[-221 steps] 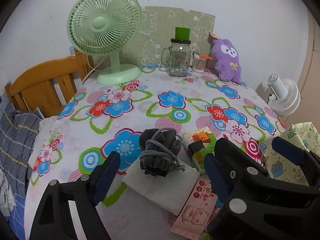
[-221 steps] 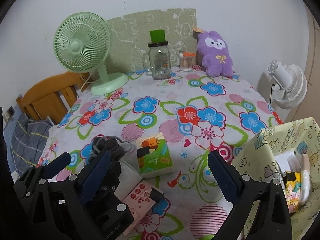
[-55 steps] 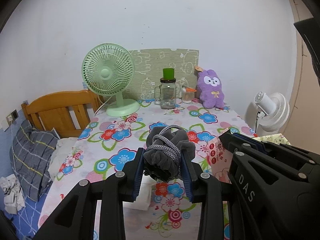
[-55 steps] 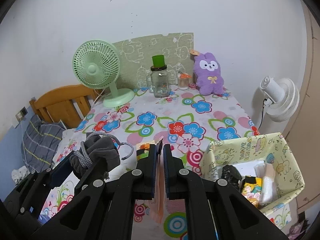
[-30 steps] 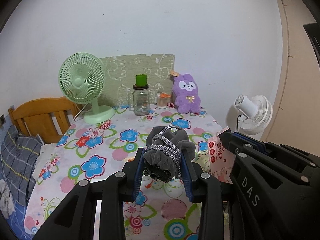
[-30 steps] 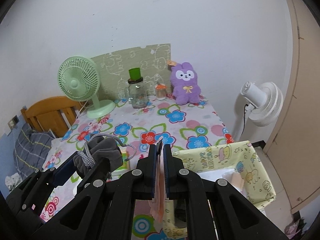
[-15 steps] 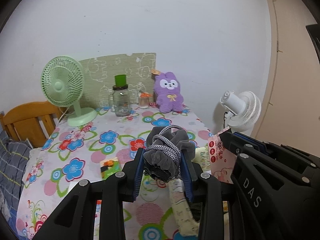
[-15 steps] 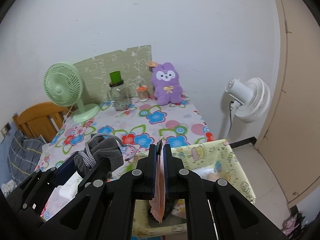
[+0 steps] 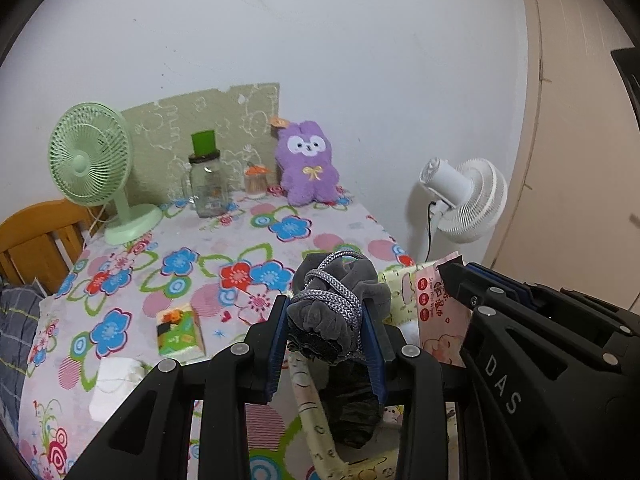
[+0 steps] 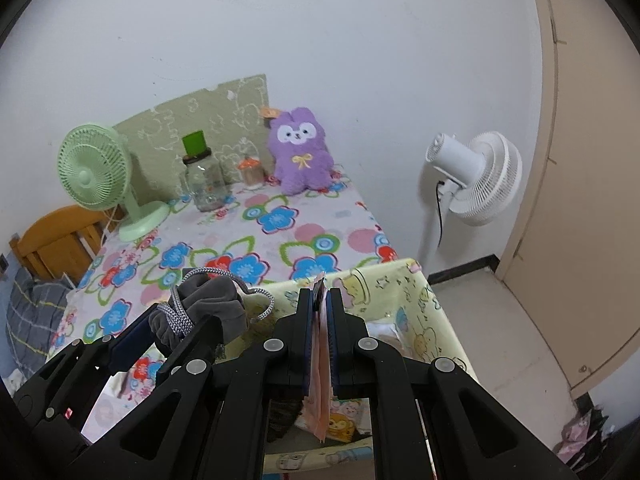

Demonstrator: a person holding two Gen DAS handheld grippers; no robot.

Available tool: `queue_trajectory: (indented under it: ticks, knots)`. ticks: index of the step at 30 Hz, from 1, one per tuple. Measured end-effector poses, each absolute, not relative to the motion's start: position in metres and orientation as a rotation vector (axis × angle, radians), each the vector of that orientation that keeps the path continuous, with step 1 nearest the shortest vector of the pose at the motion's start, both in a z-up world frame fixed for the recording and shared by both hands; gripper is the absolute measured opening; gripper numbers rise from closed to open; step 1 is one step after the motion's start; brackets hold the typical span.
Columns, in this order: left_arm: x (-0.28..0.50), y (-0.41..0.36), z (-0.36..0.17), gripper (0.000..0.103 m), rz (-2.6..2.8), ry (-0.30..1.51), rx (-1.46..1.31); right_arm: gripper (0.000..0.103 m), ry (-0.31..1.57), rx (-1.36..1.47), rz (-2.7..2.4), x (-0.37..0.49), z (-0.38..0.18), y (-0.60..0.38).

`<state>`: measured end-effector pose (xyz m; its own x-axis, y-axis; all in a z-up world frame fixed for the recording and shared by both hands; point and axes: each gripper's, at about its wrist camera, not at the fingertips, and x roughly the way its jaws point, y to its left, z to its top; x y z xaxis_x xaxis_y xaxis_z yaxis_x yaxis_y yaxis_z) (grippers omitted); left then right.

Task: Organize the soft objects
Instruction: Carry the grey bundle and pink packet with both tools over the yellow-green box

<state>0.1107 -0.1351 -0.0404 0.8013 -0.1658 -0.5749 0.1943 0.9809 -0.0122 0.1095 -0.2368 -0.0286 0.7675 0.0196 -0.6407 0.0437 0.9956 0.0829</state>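
On the left of the flowered bench (image 9: 132,248), a green tissue pack (image 9: 179,332) and a white tissue packet (image 9: 114,384) lie near its front edge. The left tool (image 9: 328,344) is clenched on a grey drawstring pouch (image 9: 334,308), held above the near rim of the yellow fabric bin (image 10: 404,292) at the bench's right side. Just right of it, the right tool (image 10: 320,312) grips a pink wipes pack (image 9: 438,320) edge-on over the same bin.

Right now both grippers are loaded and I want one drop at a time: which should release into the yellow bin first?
Probably right: the right gripper holds the pink wipes pack hanging inside the yellow bin.
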Motion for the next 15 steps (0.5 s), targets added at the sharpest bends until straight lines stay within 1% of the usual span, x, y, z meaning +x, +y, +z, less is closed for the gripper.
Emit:
queue_trajectory:
  ticks: [11, 15]
  knots:
    - [0.131, -0.161, -0.067, 0.036, -0.227, 0.71, 0.103, 0.01, 0.749, 0.127, -0.065, 0.124, -0.052, -0.264]
    - [0.137, -0.17, -0.076, 0.038, -0.242, 0.762, 0.12, 0.009, 0.767, 0.136, -0.075, 0.129, -0.06, -0.273]
